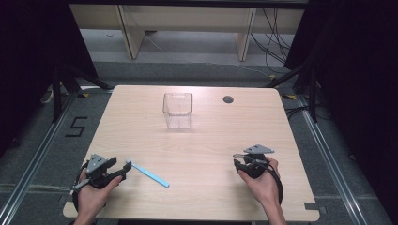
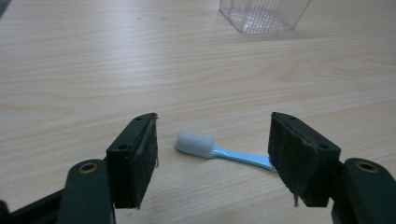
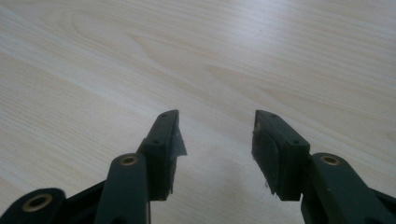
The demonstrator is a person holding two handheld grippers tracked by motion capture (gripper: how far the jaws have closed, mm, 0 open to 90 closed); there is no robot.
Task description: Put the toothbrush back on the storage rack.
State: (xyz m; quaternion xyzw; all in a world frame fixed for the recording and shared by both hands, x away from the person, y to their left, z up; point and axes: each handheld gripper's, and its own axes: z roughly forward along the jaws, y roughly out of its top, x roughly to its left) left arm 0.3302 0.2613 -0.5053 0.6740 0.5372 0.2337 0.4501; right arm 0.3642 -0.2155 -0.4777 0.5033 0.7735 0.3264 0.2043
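Toothbrush lay flat on the table between the left gripper's spread jaws, right gripper likewise spread; the thin handle could slip when pinched.

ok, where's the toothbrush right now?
In the high view the toothbrush lies flat on the table at near left, its head between the open fingers of the left gripper, well short of the clear container.

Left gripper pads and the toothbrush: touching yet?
Cannot tell. In the left gripper view the toothbrush head lies clear between the open left gripper, but its handle runs behind one pad, hiding any contact.
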